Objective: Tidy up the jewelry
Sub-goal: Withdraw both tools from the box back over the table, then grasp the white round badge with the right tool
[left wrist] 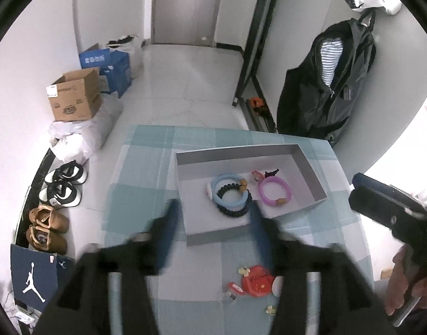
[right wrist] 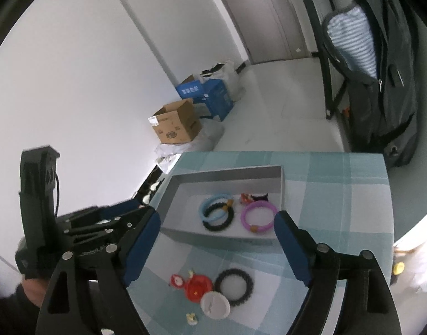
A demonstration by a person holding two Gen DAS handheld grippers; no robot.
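Both wrist views high, angled down — shared gray tray [left wrist: 311,173] on table [left wrist: 146,173].

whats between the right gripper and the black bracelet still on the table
Nothing: in the right wrist view only bare checked cloth lies between the open right gripper and the black bracelet.

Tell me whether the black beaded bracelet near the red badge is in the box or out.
Out. The black beaded bracelet lies on the checked cloth before the grey box, beside the red badge.
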